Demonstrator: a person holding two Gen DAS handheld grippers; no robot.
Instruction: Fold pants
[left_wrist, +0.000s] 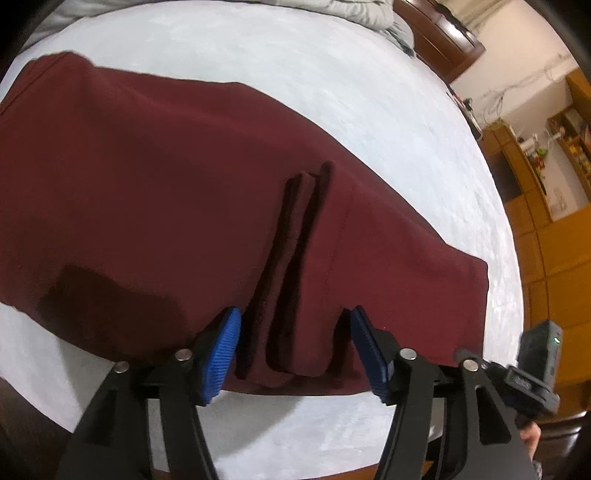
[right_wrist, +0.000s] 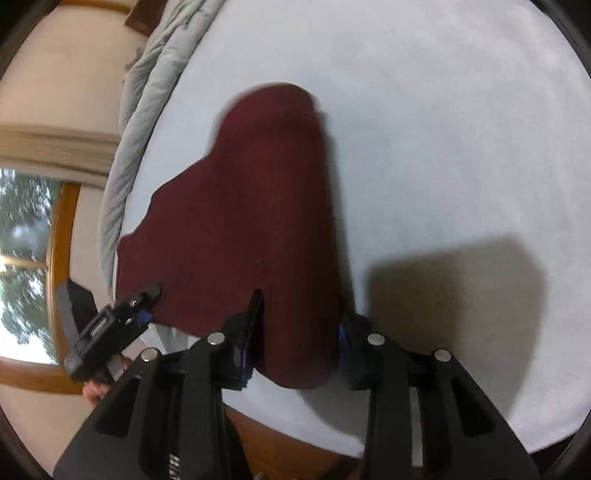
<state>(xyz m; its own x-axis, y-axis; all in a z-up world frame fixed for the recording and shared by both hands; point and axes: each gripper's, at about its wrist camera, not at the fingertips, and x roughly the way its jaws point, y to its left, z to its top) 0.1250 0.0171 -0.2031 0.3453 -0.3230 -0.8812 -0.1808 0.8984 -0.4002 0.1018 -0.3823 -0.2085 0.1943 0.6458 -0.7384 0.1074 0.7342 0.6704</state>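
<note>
Left tongs gape around a pleat; right tongs pinch the soft, limp pants; we grip edges.

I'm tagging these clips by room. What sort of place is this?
Most likely a bedroom: maroon pants lie on a pale bed sheet, a bunched grey quilt beside it, wooden cabinets along the wall.

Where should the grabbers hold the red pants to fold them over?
Best at the near edge of the pants, coming from the bed's front side. There the cloth bunches into a raised pleat that fingers can pinch, while the rest lies flat. The left gripper straddles that pleat with its jaws apart; the right gripper seems to squeeze the rounded end.
</note>
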